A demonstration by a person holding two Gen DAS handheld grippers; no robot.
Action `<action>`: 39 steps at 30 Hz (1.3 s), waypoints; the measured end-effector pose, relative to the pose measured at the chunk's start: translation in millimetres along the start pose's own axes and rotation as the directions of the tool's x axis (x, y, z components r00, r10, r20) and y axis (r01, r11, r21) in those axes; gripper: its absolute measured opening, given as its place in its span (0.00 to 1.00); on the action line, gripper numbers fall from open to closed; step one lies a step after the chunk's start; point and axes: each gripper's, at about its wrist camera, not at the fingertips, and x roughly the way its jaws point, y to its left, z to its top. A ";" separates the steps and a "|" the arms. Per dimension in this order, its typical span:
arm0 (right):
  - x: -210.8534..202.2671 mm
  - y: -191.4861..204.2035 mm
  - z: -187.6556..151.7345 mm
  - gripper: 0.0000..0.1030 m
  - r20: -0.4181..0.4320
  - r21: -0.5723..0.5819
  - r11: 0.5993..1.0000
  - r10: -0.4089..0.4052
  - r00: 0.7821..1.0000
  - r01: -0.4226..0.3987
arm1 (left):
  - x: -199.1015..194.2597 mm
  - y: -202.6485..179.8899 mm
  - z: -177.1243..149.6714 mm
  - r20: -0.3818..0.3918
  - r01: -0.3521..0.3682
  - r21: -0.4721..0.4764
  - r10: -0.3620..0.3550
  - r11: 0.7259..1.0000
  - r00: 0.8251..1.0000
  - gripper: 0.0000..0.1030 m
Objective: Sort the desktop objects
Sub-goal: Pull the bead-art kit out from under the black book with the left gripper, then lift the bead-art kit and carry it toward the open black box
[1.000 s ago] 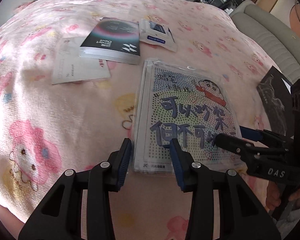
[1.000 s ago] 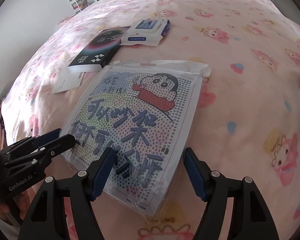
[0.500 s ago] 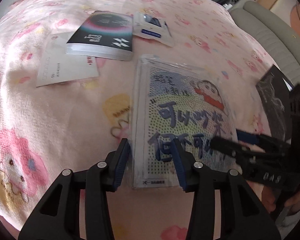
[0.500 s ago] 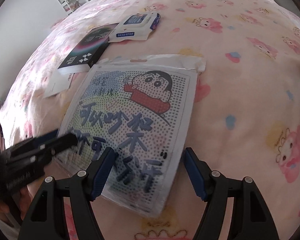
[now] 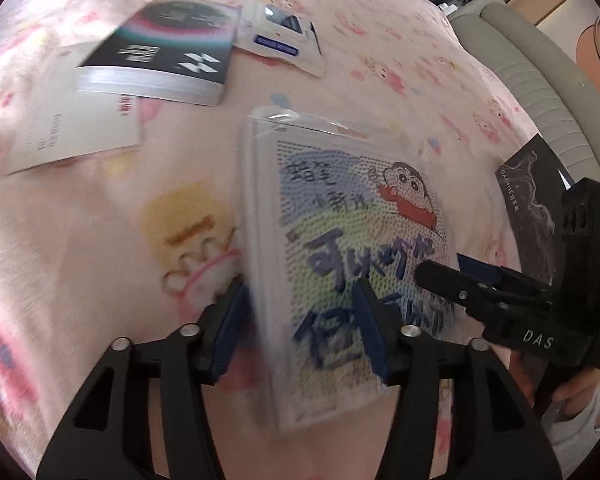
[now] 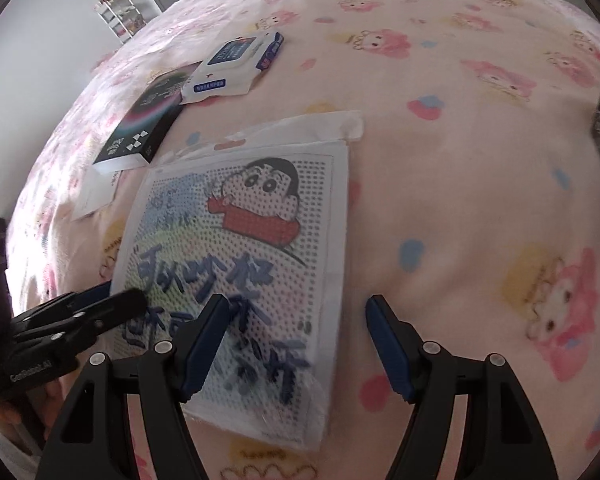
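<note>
Bead-art kit (image 5: 352, 264), flat in its clear sleeve, lies on the pink cartoon blanket (image 6: 480, 184) of the bed; it is my landmark for everything else.

Left gripper (image 5: 300, 328): fingers opening, straddling the kit's near left edge, pads not pressing on it. Right gripper (image 6: 292, 344): fingers spread apart and empty, straddling the kit's near right edge, with nothing clamped.

Step in hand, as I judge it: setting the kit down, or re-gripping it, at its near edge. To do it well: keep both pairs of fingers level with the sleeve, let the left pair clear the plastic fully before lifting away, and avoid dragging the slippery sleeve across the soft blanket.

View differences:
- Left wrist view only: dark book (image 5: 532, 216) just beyond the kit's right edge, grey sofa back behind it, and a hand on the right gripper's handle.
- Right wrist view only: open blanket right of the kit, and a shelf unit far beyond its top-left corner.
- Both views: black book (image 5: 164, 60) over a white card (image 5: 68, 128), and a wipes pack (image 6: 236, 68), all beyond the kit's top-left corner.
</note>
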 end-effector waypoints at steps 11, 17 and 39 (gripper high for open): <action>1.0 3.1 -3.2 0.66 0.048 0.011 1.000 -0.027 0.998 0.027 | 6.7 0.1 4.8 0.002 0.015 -0.004 -0.015 1.000 1.000 0.54; -1.1 0.3 -1.4 0.66 0.048 0.033 0.999 -0.030 0.998 0.029 | 2.7 -16.2 7.2 0.019 -0.029 0.022 0.028 0.999 0.999 0.59; -102.5 -42.8 -18.1 0.66 0.181 0.114 0.991 -0.087 0.980 0.067 | -36.1 -119.4 0.4 0.083 0.000 0.172 -0.015 0.985 0.996 0.58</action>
